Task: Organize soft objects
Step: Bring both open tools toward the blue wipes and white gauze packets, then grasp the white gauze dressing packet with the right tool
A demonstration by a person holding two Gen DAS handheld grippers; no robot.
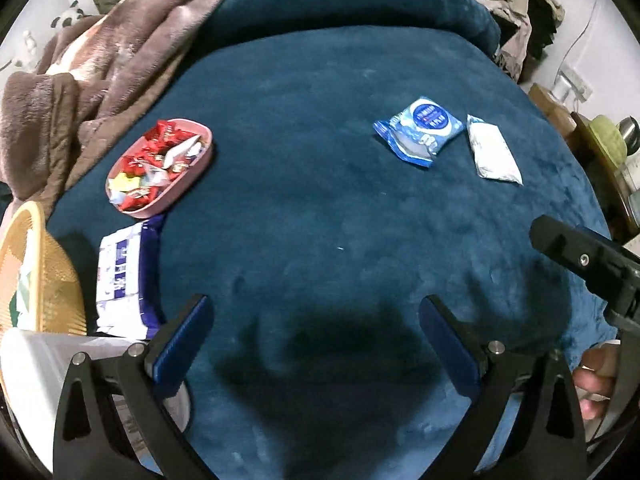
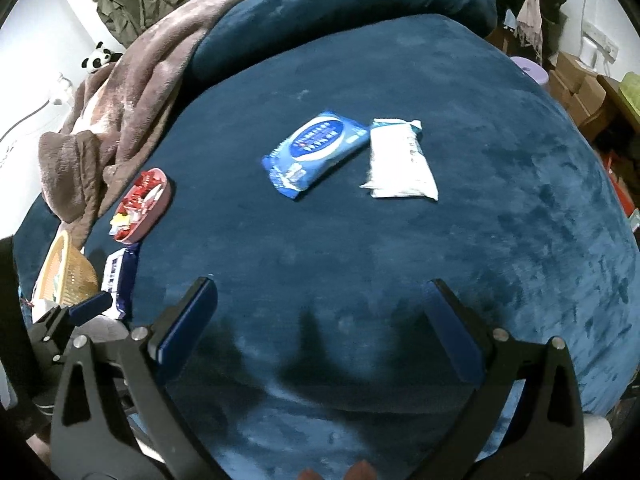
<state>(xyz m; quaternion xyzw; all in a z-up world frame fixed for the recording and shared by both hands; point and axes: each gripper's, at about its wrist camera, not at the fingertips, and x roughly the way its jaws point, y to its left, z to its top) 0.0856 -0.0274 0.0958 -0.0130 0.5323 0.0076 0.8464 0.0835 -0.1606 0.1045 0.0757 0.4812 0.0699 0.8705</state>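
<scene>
Dark blue plush fabric covers the bed (image 1: 320, 160), and on it lie a blue plastic wipes packet (image 2: 314, 152) and a white soft packet (image 2: 398, 164), just beside each other, maybe touching at one corner. Near the left edge stands a pink oval tray of red candies (image 1: 160, 166); a white and purple packet (image 1: 126, 280) lies next to it, beside a woven yellow basket (image 1: 44, 272). The left hand-held gripper (image 1: 316, 336) has its jaws wide apart and holds nothing. The right hand-held gripper (image 2: 320, 320) is also spread and empty.
</scene>
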